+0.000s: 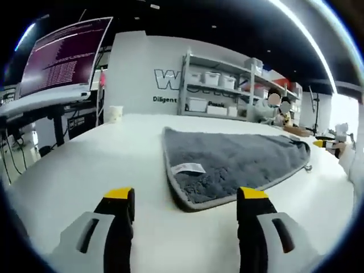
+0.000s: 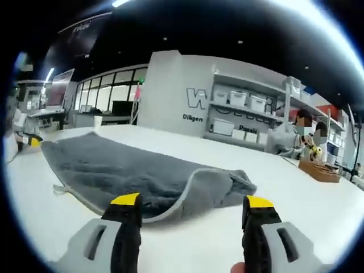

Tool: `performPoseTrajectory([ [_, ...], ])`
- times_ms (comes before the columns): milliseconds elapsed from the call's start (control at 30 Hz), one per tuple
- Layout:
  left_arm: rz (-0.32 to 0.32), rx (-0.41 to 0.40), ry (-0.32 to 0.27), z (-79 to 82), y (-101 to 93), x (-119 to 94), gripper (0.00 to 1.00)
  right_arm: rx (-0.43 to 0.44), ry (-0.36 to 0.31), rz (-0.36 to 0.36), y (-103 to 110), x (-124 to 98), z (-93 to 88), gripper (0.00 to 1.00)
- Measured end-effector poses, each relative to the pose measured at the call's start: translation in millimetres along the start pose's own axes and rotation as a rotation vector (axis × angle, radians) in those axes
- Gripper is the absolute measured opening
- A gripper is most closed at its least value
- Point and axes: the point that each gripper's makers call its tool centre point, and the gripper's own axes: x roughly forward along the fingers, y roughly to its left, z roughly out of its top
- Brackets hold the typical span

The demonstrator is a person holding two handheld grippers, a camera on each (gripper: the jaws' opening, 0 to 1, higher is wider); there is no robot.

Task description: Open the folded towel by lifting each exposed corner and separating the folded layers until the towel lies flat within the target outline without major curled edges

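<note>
A grey plush towel (image 1: 227,162) with a pale border lies on the white table (image 1: 85,176); a white label (image 1: 187,168) sits near its closest corner. My left gripper (image 1: 186,200) is open just short of that corner, nothing between its yellow-tipped fingers. In the right gripper view the same towel (image 2: 125,170) stretches leftward, and its near right corner (image 2: 219,182) is folded over and curled up. My right gripper (image 2: 191,203) is open, close in front of that curled corner. The other gripper's yellow tip (image 2: 31,142) peeks in at far left, and likewise at far right (image 1: 324,144).
A monitor (image 1: 65,54) on a stand rises beyond the table at left, with a small white cup (image 1: 114,114) near the far edge. Shelves with white bins (image 1: 219,91) and seated people stand behind. A wooden tray (image 2: 319,169) lies on the table at right.
</note>
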Motion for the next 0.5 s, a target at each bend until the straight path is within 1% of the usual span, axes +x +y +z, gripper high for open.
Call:
performPoseTrajectory([
  [67,-0.011,0.031,0.011,0.0,-4.9,2,0.85,-0.046,0.043,0.003,3,13,1.1,0.67],
  [133,-0.017,0.066,0.009,2.5,-9.3,2,0.89,-0.098,0.069,-0.005,4,28,4.7,0.64],
  [200,-0.027,0.078,0.002,4.8,-13.3,3,0.92,-0.131,0.078,0.0,7,47,11.3,0.62],
  [267,-0.046,0.078,0.001,5.3,-17.0,4,0.94,-0.161,0.094,-0.002,8,60,13.5,0.59],
  [367,-0.046,0.087,0.002,5.9,-18.4,4,0.96,-0.216,0.13,-0.019,9,79,12.9,0.56],
  [400,-0.037,0.093,-0.003,7.2,-16.7,4,0.96,-0.26,0.156,-0.032,9,89,10.8,0.55],
  [500,-0.036,0.092,-0.002,7.1,-16.2,4,0.97,-0.306,0.163,-0.056,9,104,11.3,0.52],
])
